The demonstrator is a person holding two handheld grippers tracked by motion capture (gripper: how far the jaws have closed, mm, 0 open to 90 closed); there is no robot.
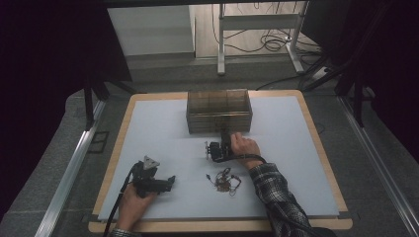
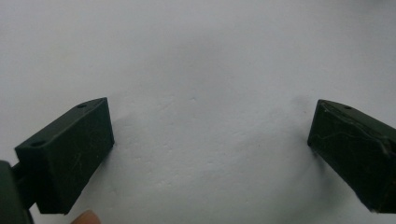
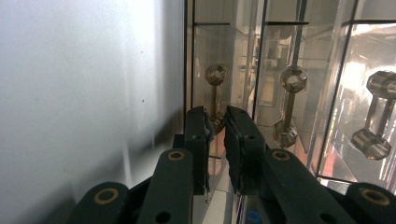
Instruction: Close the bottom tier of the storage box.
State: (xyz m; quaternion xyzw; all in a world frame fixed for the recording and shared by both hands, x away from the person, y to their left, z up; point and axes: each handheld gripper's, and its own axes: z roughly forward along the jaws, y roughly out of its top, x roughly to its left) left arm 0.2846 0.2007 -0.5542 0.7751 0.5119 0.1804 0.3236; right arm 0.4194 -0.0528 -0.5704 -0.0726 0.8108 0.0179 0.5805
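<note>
A smoky clear drawer box (image 1: 218, 111) stands at the back middle of the white mat (image 1: 163, 133). My right gripper (image 1: 225, 133) reaches up to its front face. In the right gripper view the jaws (image 3: 217, 116) are pinched on the near end of a faceted bar handle (image 3: 216, 77) on one drawer. Two similar handles (image 3: 292, 81) (image 3: 380, 114) sit on the neighbouring drawers. My left gripper (image 1: 169, 181) rests at the front left of the mat, held by a hand. Its jaws (image 2: 210, 135) stand wide apart over bare mat with nothing between them.
A small tangle of thin chains or wires (image 1: 225, 180) lies on the mat in front of the right hand. The mat covers a wooden tabletop (image 1: 316, 133) with grey floor around it. A desk frame and cables (image 1: 276, 42) stand beyond the table.
</note>
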